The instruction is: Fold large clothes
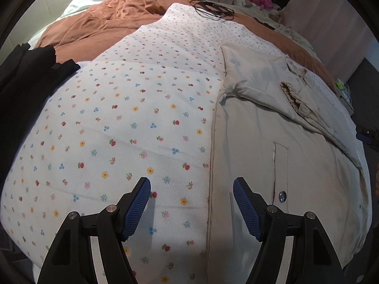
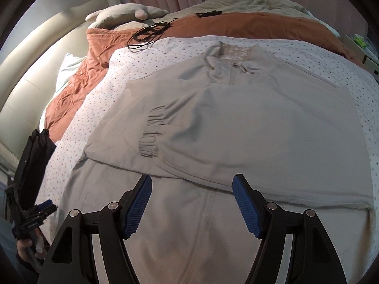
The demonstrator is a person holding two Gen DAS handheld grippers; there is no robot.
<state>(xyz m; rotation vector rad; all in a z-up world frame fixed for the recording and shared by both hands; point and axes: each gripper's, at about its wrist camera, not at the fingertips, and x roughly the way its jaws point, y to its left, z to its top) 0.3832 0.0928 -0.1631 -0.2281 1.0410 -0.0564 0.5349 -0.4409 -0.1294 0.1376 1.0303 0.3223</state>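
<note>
A beige zip jacket lies flat, collar away from me, on a white floral quilt. One sleeve is folded across its front, and the gathered elastic cuff rests near the middle. My right gripper hovers open over the jacket's lower front near the hem, with nothing between its fingers. My left gripper is open too, above the quilt just left of the jacket's side edge, and it holds nothing. The left wrist view also shows the jacket's cuff and a pocket snap.
A rust-orange duvet covers the bed behind the quilt. A coil of black cable lies on it, and pillows sit by the headboard. Dark clothing is at the bed's left edge. A hand grips the left tool there.
</note>
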